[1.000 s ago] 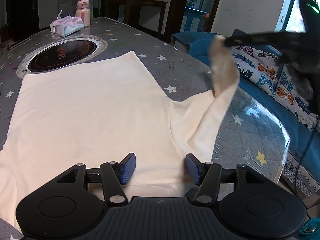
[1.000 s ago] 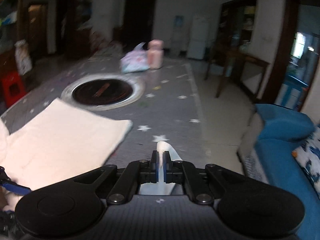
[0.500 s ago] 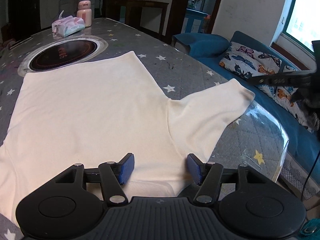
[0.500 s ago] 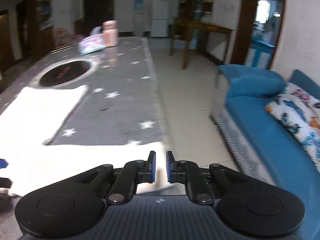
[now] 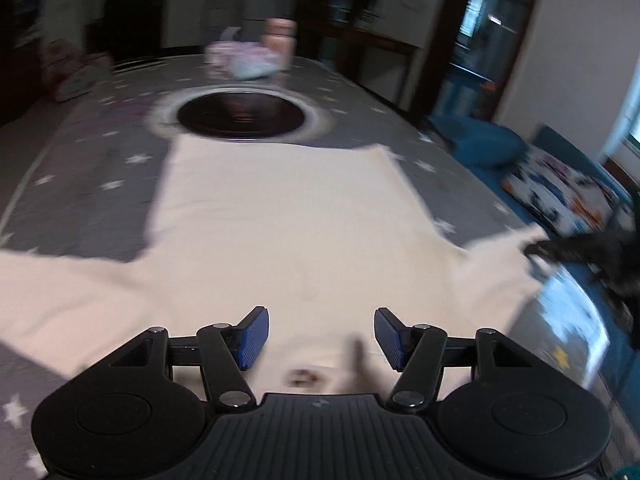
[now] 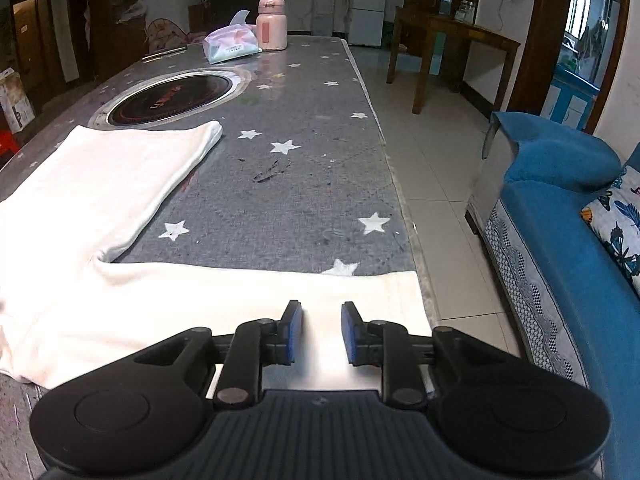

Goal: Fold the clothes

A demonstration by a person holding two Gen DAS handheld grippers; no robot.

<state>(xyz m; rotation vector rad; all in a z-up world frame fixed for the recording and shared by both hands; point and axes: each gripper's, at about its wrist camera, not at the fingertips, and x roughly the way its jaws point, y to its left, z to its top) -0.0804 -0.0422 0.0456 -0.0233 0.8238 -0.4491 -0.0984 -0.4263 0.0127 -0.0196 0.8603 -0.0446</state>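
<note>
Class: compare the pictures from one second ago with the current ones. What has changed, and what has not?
The right gripper lowered the sleeve it pinched, opened and let go; the sleeve lies flat. The left gripper, still open, swung left. The shirt body, tissue pack and pink bottle stayed put.

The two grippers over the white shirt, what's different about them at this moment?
The left gripper has its jaws spread wide, over the shirt near its neck end; the right gripper has a narrower gap and sits over the sleeve at the table edge. The left wrist view is motion-blurred; the right wrist view is sharp. Both are open, holding nothing, with blue pads on black fingers.
</note>
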